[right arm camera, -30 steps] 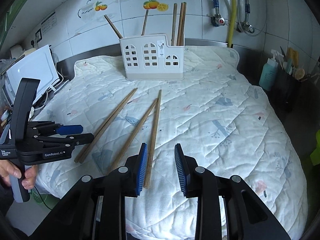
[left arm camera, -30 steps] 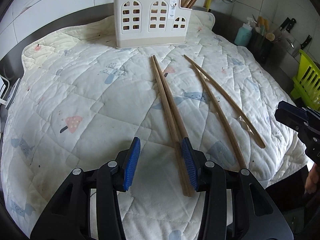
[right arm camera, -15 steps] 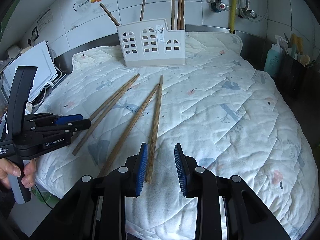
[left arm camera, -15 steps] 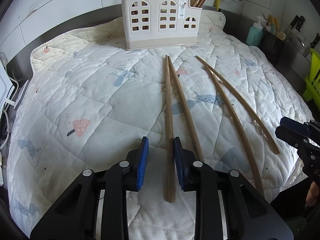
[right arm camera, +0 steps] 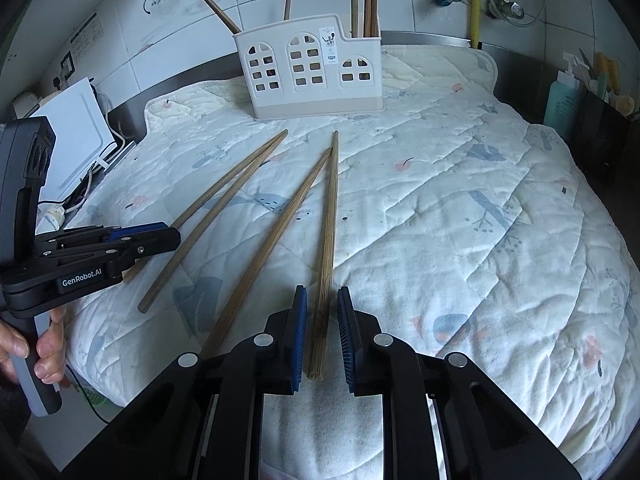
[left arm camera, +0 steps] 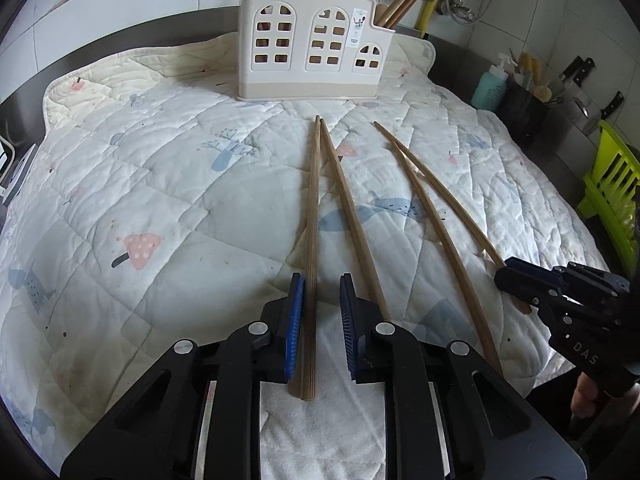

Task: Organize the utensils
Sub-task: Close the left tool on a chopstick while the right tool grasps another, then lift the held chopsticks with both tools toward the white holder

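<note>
Several long wooden chopsticks lie on a quilted white mat (left arm camera: 140, 184). My left gripper (left arm camera: 321, 300) is open and straddles the thick end of the leftmost chopstick (left arm camera: 311, 240), its pads not touching it. My right gripper (right arm camera: 322, 312) is open and straddles the thick end of the rightmost chopstick (right arm camera: 329, 232). A white utensil holder (left arm camera: 312, 46) with arched windows stands at the back, with several sticks upright in it; it also shows in the right wrist view (right arm camera: 312, 68). Each gripper shows in the other's view: the right one (left arm camera: 560, 292), the left one (right arm camera: 100, 244).
A teal bottle (left arm camera: 489, 90) and a dark knife caddy (left arm camera: 528, 112) stand at the right. A green rack (left arm camera: 612, 188) is at the far right. A white appliance with cables (right arm camera: 76, 136) sits at the left. The tiled wall and pipes are behind the holder.
Both grippers moved forward so that each now has a chopstick end between its jaws. The left jaws narrowed from a wide opening a second ago.
</note>
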The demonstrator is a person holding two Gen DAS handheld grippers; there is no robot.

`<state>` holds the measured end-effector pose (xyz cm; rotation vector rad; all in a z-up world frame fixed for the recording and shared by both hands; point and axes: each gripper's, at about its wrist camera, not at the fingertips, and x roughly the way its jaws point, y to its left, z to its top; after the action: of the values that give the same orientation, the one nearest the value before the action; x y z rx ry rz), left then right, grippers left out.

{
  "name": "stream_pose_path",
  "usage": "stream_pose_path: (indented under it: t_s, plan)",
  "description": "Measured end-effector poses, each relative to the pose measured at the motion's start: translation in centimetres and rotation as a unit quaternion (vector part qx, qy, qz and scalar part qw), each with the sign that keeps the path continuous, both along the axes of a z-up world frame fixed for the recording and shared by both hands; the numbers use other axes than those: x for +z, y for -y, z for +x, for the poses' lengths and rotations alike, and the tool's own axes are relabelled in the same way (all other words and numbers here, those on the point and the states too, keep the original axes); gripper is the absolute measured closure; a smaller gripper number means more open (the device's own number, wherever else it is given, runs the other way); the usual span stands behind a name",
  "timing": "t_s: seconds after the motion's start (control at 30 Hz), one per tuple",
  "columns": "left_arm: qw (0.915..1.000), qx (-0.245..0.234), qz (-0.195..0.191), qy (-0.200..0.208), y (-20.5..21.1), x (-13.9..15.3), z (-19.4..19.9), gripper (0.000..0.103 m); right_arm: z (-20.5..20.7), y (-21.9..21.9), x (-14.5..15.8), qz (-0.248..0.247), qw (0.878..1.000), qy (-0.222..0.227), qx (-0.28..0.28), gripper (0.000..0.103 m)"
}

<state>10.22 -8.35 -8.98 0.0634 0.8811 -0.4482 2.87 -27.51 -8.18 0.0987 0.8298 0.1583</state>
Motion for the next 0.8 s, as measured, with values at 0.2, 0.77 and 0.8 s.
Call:
stream_pose_path:
  t_s: [0.2,0.77,0.8]
  plan:
    - [1.0,-0.003,0.001,0.004,-0.3,-0.1,0.4,0.096,0.1,0.3,0.0,0.0,1.0,0.001,-0.007,0.095]
    - [0.9987,-0.002,-0.025,0.045,-1.6,3.7,0.3,0.098,-1.5,0.9,6.6,-0.019,0.996,0.085,-0.009,0.096]
    - [0.9983,-0.002,-0.028,0.051,-1.6,4.1,0.3,0.098,-1.4,0.9,7.1,-0.021,0.995,0.093,-0.008,0.096]
